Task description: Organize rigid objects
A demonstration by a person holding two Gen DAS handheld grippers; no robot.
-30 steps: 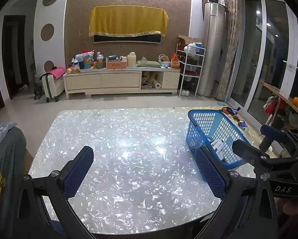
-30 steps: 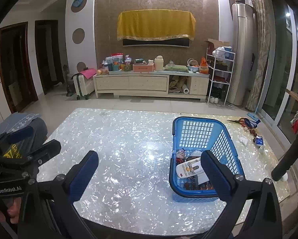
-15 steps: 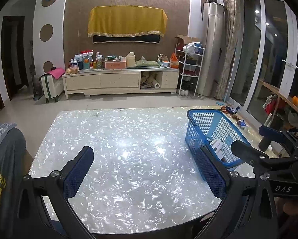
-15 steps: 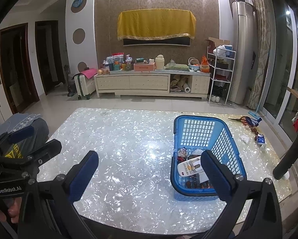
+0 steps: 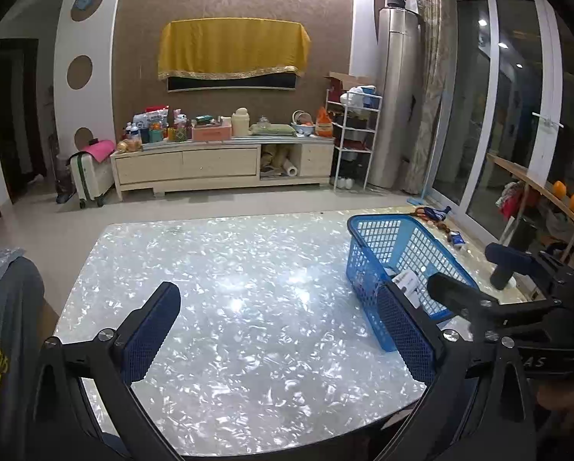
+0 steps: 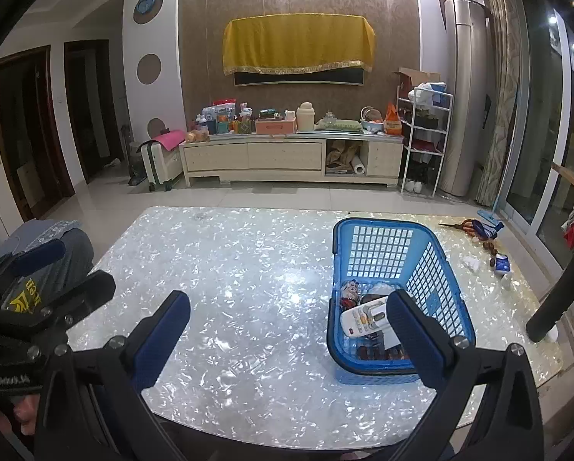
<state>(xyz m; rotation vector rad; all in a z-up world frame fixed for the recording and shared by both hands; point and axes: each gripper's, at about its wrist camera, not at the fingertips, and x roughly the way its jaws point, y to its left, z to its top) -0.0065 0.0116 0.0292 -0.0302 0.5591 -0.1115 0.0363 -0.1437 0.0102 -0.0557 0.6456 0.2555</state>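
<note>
A blue plastic basket (image 6: 433,257) stands on the right part of the shiny mother-of-pearl table (image 6: 248,269). Inside it lie a white remote control (image 6: 364,317), a small figure toy (image 6: 350,292) and dark items near its front wall. In the left wrist view the same basket (image 5: 406,246) shows a white item (image 5: 406,282) inside. My right gripper (image 6: 287,334) is open above the table's near edge, its right finger in front of the basket. My left gripper (image 5: 279,326) is open and holds nothing, left of the basket.
Scissors (image 6: 467,226), a small blue-white pack (image 6: 502,263) and crumpled paper (image 6: 471,263) lie on the table right of the basket. A chair back draped with grey cloth (image 6: 56,253) stands at the table's left. Beyond are a TV cabinet (image 6: 287,157) and a rack (image 6: 425,142).
Both grippers stay open and almost still. The views have shifted only slightly, with the basket drifting a little leftward in the left wrist view.
</note>
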